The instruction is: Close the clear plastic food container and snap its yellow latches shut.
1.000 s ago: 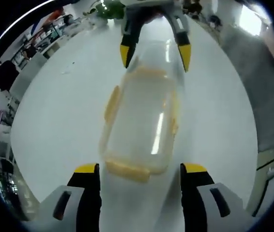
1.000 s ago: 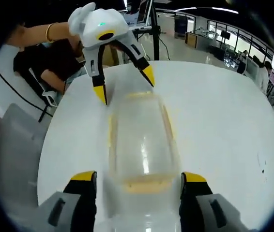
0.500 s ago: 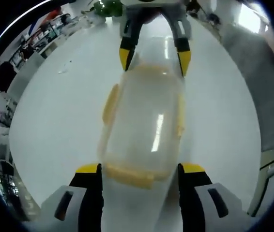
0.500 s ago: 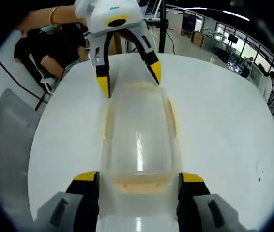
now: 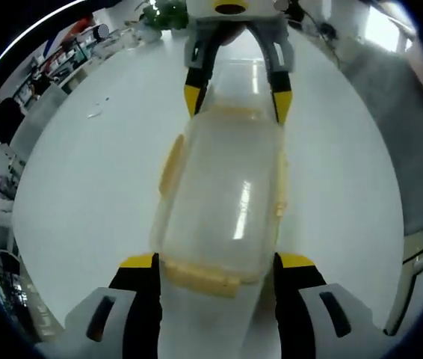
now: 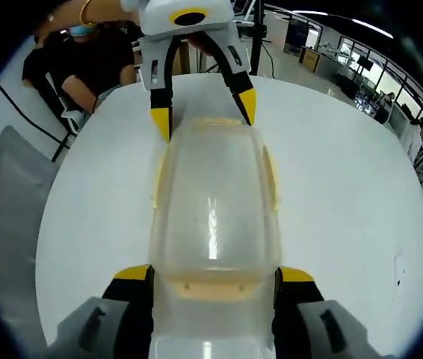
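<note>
- Left gripper view: clear food container (image 5: 226, 206) lies lengthwise on the white table (image 5: 84, 187), lid on top, near end sitting between the jaws of the left gripper (image 5: 214, 262).
- Left gripper jaws wide, one on each side of the near end; contact with the walls can't be told.
- Right gripper (image 5: 232, 101) at the far end, jaws wide, straddling that end; grip not confirmed.
- Right gripper view: same layout mirrored, container (image 6: 213, 217) near end between right gripper (image 6: 213, 273) jaws, left gripper (image 6: 200, 112) at the far end.
- Yellow latches: near end latch (image 5: 202, 275), side latch (image 5: 170, 161), other side latch (image 5: 279, 183). Look flared out, likely not snapped; hard to be sure.
- Contents: container looks empty, table shows straight through the clear plastic.
- Risk: light empty box on a smooth table, an uneven push from one end probably slides or spins it.
- Risk: lid may be sitting skewed; pressing a latch then would miss the rim or pop the lid up.
- Risk: squeezing thin walls could bow them and unseat the lid.
</note>
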Available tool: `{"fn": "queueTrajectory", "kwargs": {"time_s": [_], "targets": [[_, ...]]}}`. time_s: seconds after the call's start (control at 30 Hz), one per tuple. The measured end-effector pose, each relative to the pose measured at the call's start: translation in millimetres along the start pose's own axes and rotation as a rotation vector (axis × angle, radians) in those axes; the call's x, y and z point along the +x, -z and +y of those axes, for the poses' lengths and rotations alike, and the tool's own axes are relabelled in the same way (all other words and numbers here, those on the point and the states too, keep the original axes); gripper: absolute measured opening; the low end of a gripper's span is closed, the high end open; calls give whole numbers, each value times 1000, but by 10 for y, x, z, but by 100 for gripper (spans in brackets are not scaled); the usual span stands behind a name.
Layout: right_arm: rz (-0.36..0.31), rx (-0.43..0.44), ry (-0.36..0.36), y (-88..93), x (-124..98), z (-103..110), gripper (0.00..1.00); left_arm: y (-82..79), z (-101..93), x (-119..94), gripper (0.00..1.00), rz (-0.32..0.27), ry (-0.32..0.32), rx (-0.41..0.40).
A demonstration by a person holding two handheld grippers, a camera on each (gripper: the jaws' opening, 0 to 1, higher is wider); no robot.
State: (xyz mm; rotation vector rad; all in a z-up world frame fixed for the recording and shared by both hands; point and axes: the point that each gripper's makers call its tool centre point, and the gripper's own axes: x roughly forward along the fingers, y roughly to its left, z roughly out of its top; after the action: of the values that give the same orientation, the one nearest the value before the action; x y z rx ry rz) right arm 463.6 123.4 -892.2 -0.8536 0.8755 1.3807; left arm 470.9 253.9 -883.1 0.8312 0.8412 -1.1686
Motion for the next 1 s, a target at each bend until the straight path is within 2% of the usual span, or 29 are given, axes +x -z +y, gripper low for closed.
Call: {"fn": "queueTrajectory", "kwargs": {"time_s": [0.43, 0.53, 0.6, 1.0], "targets": [[8, -22, -10, -2, -5, 15, 60, 48, -26, -36, 56, 24, 20, 45], [18, -27, -17, 5, -25, -10, 47, 88, -26, -53, 55, 44, 29, 68], [13, -13, -4, -11, -48, -31, 38, 107, -5, -64, 55, 44, 18, 38], [26, -16, -7, 9, -50, -44, 38, 114, -5, -81, 53, 50, 27, 52]]}}
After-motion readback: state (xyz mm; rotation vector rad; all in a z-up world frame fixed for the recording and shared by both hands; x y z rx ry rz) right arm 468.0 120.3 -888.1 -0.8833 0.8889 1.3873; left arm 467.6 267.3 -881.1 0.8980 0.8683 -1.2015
